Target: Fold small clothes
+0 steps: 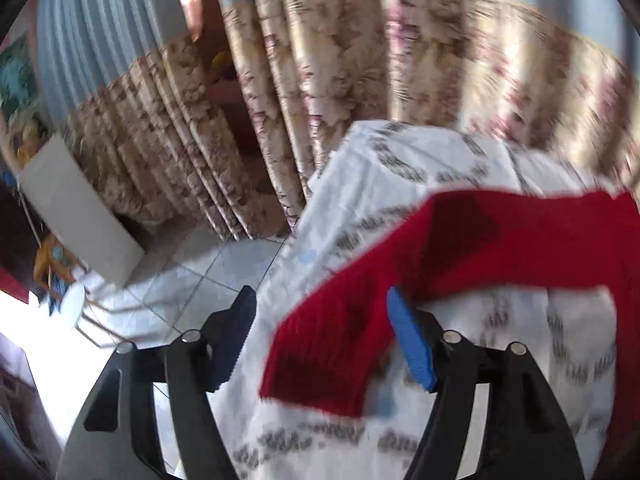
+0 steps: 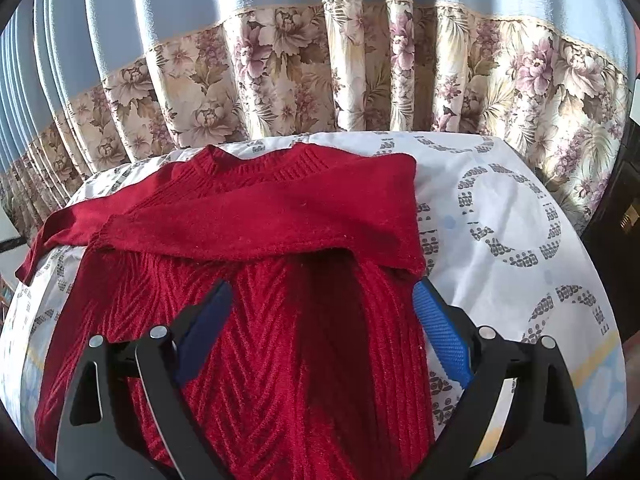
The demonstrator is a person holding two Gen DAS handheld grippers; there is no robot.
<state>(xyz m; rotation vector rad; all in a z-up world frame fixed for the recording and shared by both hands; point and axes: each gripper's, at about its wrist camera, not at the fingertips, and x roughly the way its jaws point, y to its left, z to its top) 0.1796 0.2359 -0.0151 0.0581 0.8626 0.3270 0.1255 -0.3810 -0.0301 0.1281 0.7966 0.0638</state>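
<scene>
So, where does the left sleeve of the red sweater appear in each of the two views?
Left wrist view: the left sleeve runs from the right edge down to bottom centre, its cuff between the open fingers of the left gripper, not pinched.
Right wrist view: the same sleeve is at the far left, hanging over the table's edge.
Shared landmark: the white cloth with grey rings, with the floral curtain behind it.

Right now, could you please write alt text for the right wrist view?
A red sweater lies on a patterned sheet, one sleeve folded across its chest. The open right hand-held gripper hovers over it, with floral curtains behind.
</scene>
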